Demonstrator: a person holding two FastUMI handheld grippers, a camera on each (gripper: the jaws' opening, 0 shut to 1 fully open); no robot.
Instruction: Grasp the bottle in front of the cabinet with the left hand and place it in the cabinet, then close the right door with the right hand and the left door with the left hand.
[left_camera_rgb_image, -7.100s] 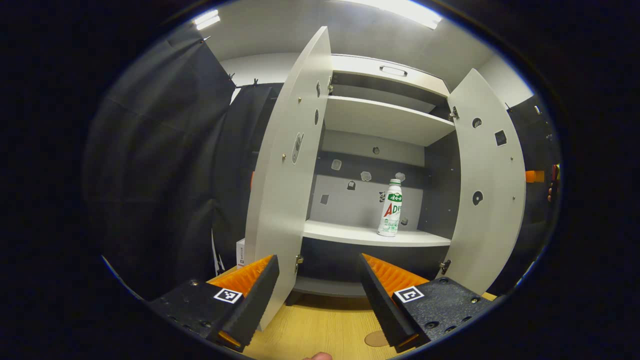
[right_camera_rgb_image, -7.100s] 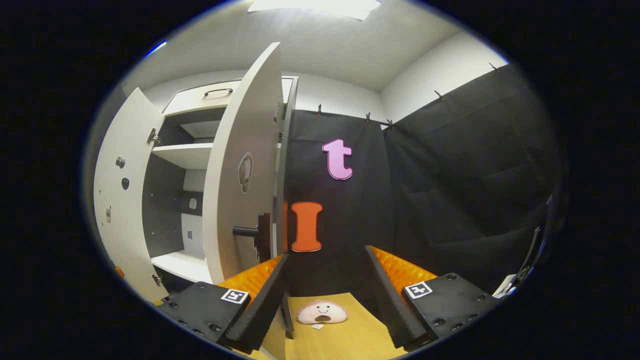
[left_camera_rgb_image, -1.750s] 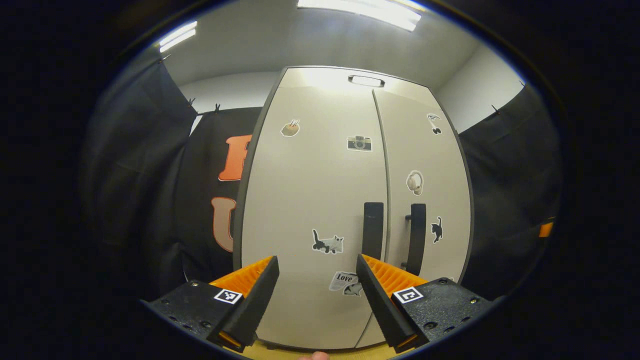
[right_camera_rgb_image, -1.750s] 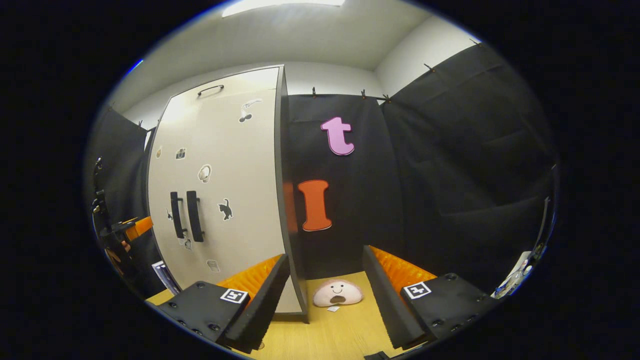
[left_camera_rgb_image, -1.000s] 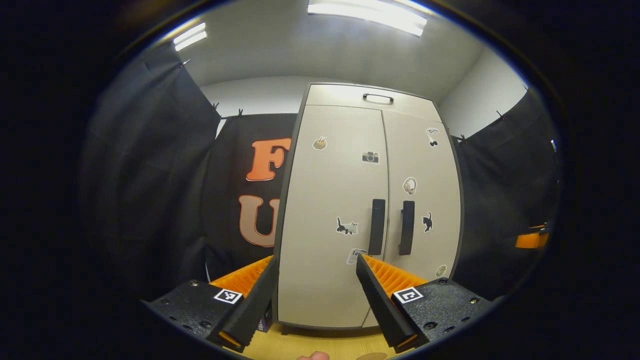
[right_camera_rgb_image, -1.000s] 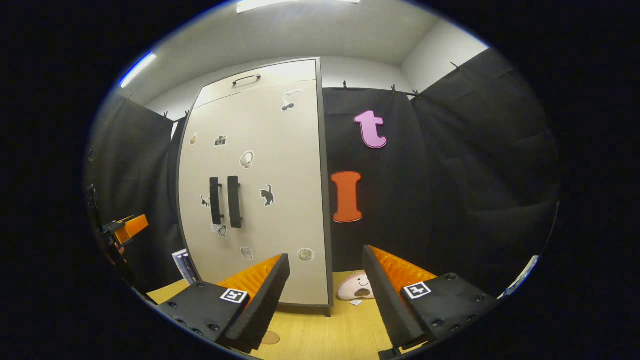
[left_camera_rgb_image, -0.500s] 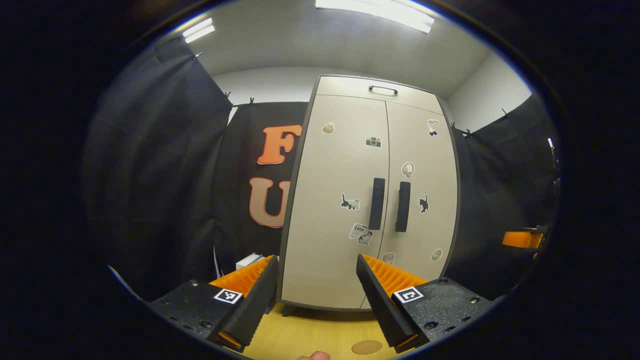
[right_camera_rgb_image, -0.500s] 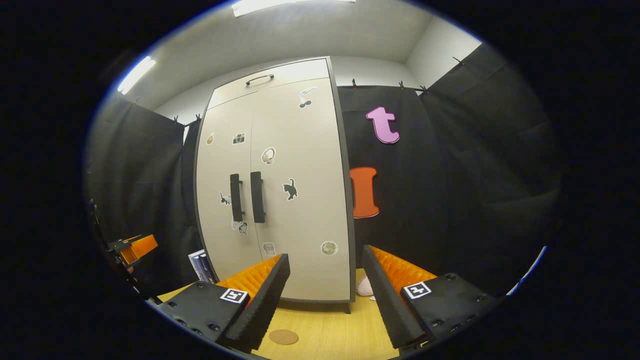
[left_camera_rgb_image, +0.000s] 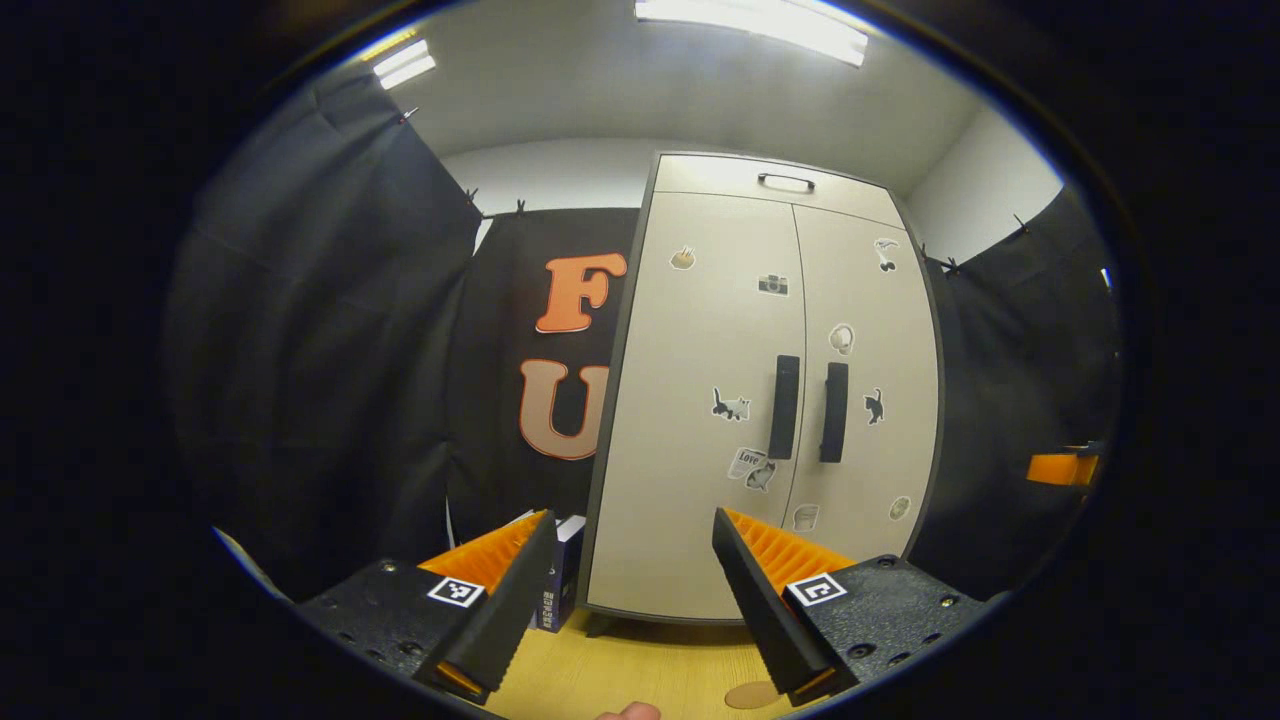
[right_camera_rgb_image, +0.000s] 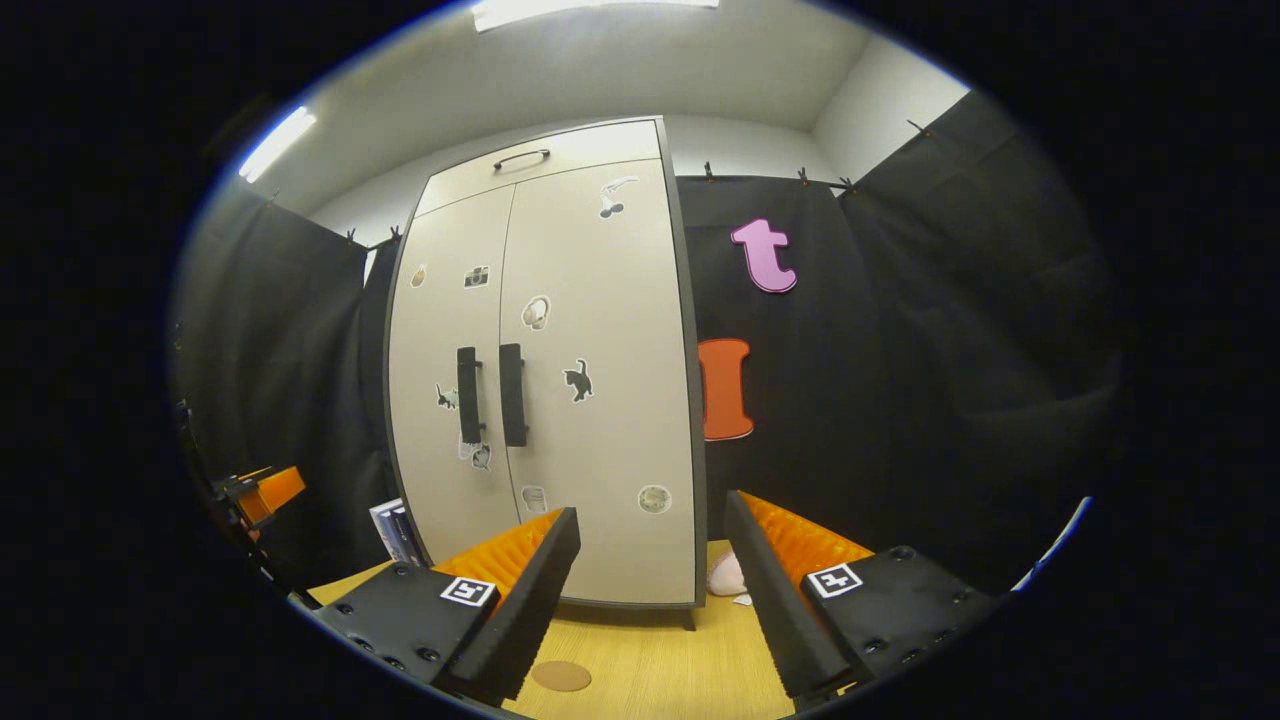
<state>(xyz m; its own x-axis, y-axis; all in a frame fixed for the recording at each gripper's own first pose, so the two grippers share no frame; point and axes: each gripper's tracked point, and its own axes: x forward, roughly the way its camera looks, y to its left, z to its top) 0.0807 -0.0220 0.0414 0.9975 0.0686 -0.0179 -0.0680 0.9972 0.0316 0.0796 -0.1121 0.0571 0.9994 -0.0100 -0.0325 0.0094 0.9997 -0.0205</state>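
Cabinet (left_camera_rgb_image: 700, 420) doors shut, well apart from both grippers' spread fingers (left_camera_rgb_image: 500, 610).

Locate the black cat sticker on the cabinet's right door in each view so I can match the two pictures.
Left gripper view: the black cat sticker sits right of centre, just right of the right-hand black vertical door handle.
Right gripper view: the sticker sits left of centre, again just right of that handle.
Shared landmark: the pair of black handles on the closed beige cabinet doors.
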